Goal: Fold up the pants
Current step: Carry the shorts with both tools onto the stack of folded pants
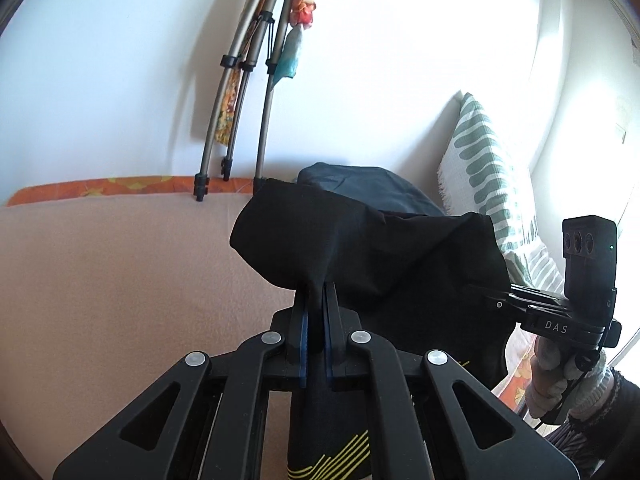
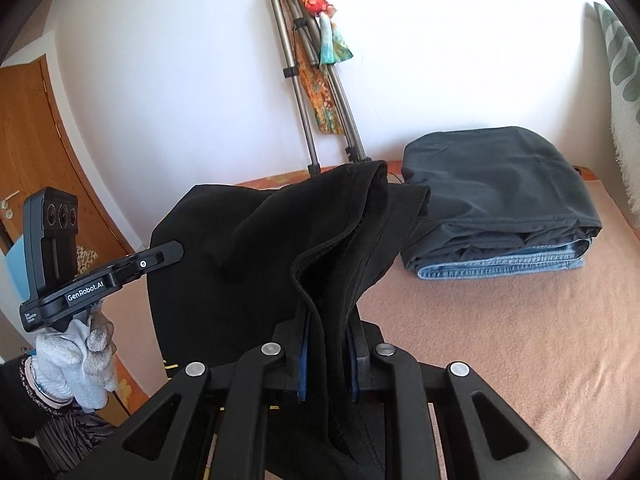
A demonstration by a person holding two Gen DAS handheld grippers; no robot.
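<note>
Pink bed (image 2: pixel 500 340) below, black pants (image 2: pixel 320 240) held aloft just left of the folded stack (image 2: pixel 500 200): left gripper (image 1: pixel 316 300) clenched on one bunched edge, right gripper (image 2: pixel 328 320) clamped on thicker layers; best raised evenly, edges level, before laying flat beside that stack.

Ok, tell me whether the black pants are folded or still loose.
Loose: the black pants hang bunched, clamped in the left gripper and right gripper, off the bed.
</note>
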